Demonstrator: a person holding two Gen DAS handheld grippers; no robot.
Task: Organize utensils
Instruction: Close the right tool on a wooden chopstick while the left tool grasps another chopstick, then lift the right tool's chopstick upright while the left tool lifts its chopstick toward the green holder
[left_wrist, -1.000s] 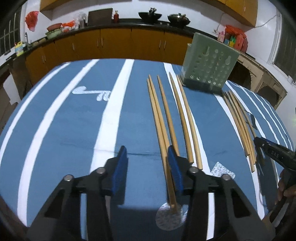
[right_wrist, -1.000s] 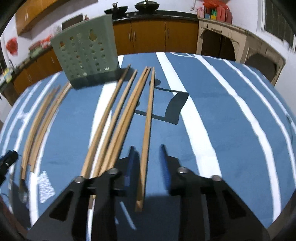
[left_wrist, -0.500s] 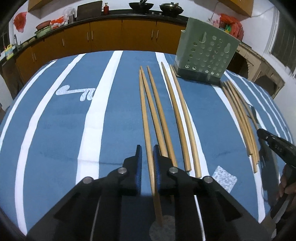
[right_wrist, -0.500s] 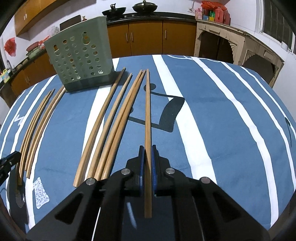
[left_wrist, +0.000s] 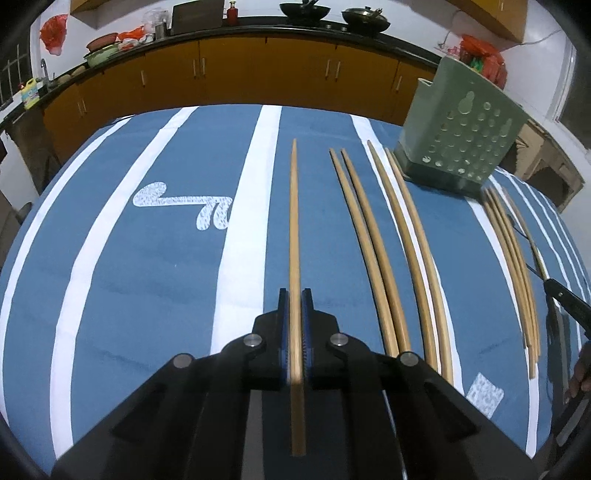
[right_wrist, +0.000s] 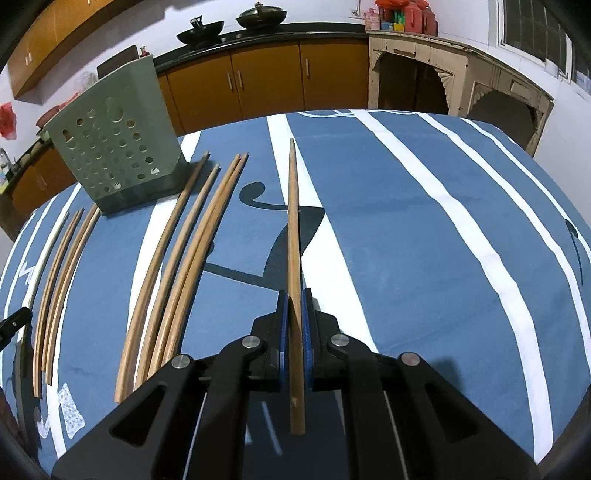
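Observation:
My left gripper (left_wrist: 294, 295) is shut on a long wooden chopstick (left_wrist: 294, 229) and holds it lifted, pointing away over the blue striped cloth (left_wrist: 147, 258). My right gripper (right_wrist: 294, 295) is shut on another wooden chopstick (right_wrist: 293, 221), also lifted and pointing forward. Several more chopsticks (left_wrist: 373, 251) lie on the cloth to the right of my left gripper; in the right wrist view they (right_wrist: 177, 266) lie to the left. A green perforated utensil holder (left_wrist: 461, 136) stands at the far right, and it also shows in the right wrist view (right_wrist: 114, 144).
A further bundle of chopsticks (left_wrist: 513, 258) lies past the holder, also in the right wrist view (right_wrist: 59, 273). The right gripper's tip (left_wrist: 569, 299) shows at the right edge. Kitchen cabinets (left_wrist: 240, 70) with pans line the back wall. The table's edges curve away on all sides.
Both grippers closed on a chopstick each and lifted them off the cloth. The left gripper with its chopstick has shifted left, away from the remaining row.

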